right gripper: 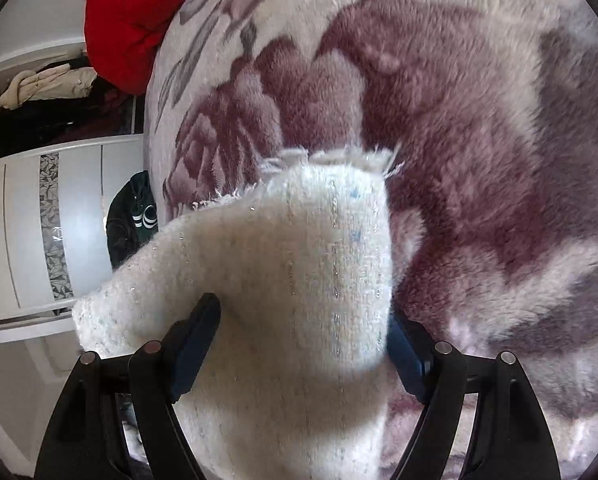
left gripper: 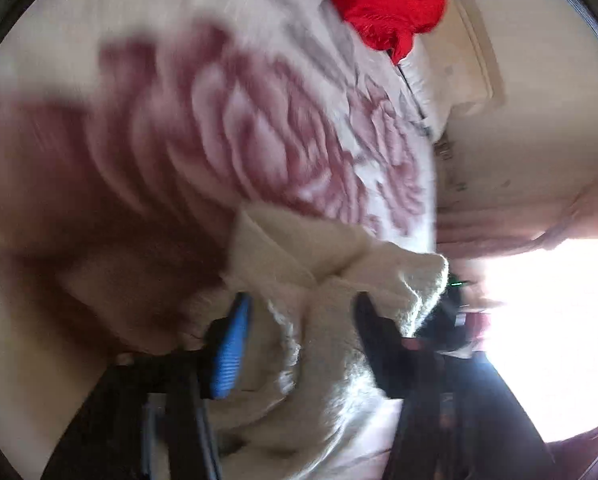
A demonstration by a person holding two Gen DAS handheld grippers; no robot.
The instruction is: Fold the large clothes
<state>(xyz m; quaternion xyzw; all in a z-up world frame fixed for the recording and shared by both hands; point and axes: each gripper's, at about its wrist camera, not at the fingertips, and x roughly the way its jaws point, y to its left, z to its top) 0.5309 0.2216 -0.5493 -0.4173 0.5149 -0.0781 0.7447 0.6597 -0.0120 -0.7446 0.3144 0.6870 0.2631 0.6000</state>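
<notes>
Lifting seems the step in hand: cream knit garment (right gripper: 283, 264) fills the lower centre of both views, above a rose-patterned plush blanket (right gripper: 479, 120). Left tongs (left gripper: 299, 316) and right tongs (right gripper: 303, 332) each stand part-open, cloth bunched between them. Next move likely calls for spreading it flat. No writing is legible.

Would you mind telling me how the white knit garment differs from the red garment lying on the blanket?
The white knit garment is cream, fuzzy and flecked with glitter; the red garment is plain bright red. The white one lies between the right gripper fingers; the red one sits untouched at the floral blanket's far edge. Both are soft fabric.
</notes>
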